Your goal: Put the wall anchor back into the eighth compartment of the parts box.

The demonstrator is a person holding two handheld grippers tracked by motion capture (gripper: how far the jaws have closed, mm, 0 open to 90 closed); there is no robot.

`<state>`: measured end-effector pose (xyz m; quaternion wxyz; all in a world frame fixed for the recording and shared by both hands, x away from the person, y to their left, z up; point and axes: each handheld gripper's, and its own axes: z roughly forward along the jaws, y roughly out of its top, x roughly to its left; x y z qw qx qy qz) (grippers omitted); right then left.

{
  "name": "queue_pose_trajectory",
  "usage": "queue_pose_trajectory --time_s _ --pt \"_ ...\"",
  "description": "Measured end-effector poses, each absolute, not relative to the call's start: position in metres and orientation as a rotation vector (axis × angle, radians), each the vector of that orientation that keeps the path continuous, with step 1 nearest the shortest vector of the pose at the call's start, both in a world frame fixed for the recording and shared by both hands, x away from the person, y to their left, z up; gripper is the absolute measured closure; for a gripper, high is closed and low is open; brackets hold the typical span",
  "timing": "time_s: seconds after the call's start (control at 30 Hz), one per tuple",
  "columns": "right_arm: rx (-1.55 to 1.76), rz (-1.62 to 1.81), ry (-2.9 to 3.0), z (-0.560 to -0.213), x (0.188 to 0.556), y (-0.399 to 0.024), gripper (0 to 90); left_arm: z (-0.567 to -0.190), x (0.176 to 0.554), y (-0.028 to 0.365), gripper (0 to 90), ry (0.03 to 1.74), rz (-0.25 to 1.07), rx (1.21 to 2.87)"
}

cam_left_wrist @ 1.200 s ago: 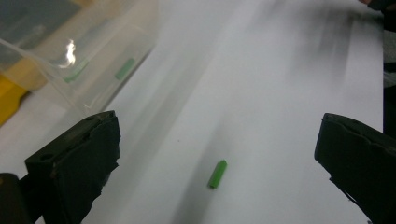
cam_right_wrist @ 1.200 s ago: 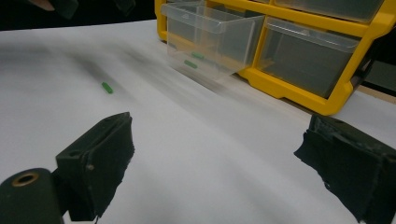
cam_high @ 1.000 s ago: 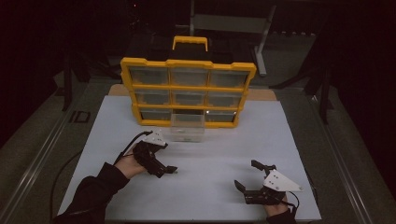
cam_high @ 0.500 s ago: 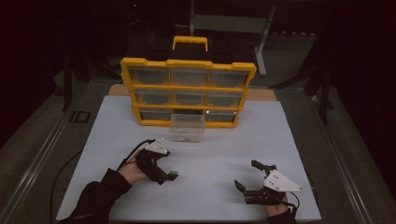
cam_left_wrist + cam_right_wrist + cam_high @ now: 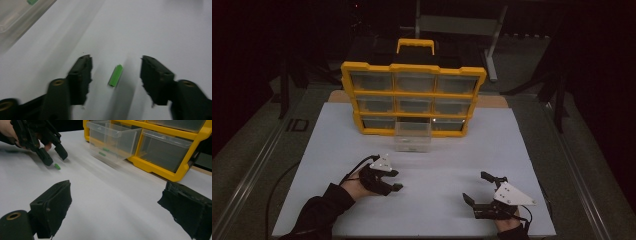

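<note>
Table (image 5: 512,150) carrying white sheet. Yellow organizer (image 5: 414,99) standing upright at far side of sheet; clear drawer (image 5: 413,136) sitting pulled out from its bottom row, holding green pieces (image 5: 102,153). Right gripper (image 5: 482,192) resting well in front of organizer, to its right, jaws gaping wide, holding nothing. Left gripper (image 5: 396,181) hanging in front of organizer, to its left; jaws have just been closing, now half-narrowed, straddling green plug (image 5: 115,75), pads not touching it. Plug lying flat on sheet, near drawer front.
</note>
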<state>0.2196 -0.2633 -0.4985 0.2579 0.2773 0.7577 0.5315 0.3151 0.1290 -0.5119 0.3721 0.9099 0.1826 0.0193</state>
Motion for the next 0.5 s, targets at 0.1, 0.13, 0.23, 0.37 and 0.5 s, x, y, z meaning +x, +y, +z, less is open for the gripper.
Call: queue_pose_trajectory --time_s 0.1,0.13,0.23,0.37,0.5 --pt "0.748 1.442 2.053 -0.4983 0.2196 -0.2635 8.4 -0.5149 0.3157 0.127 54.3 0.463 0.053 2.34" --pt "0.751 1.443 2.054 -0.4983 0.2195 -0.2635 8.4 -0.5162 0.316 0.126 55.8 0.457 0.056 2.345" --pt "0.751 1.442 2.055 -0.4984 0.2197 -0.2635 8.3 -0.5182 0.3164 0.1242 62.6 0.452 0.062 2.353" --pt "0.75 1.443 2.056 -0.4983 0.2195 -0.2633 8.4 -0.5181 0.3176 0.1239 68.4 0.458 0.071 2.355" --pt "0.752 1.442 2.056 -0.4984 0.2196 -0.2633 8.4 -0.5176 0.3172 0.123 73.6 0.441 0.07 2.369"
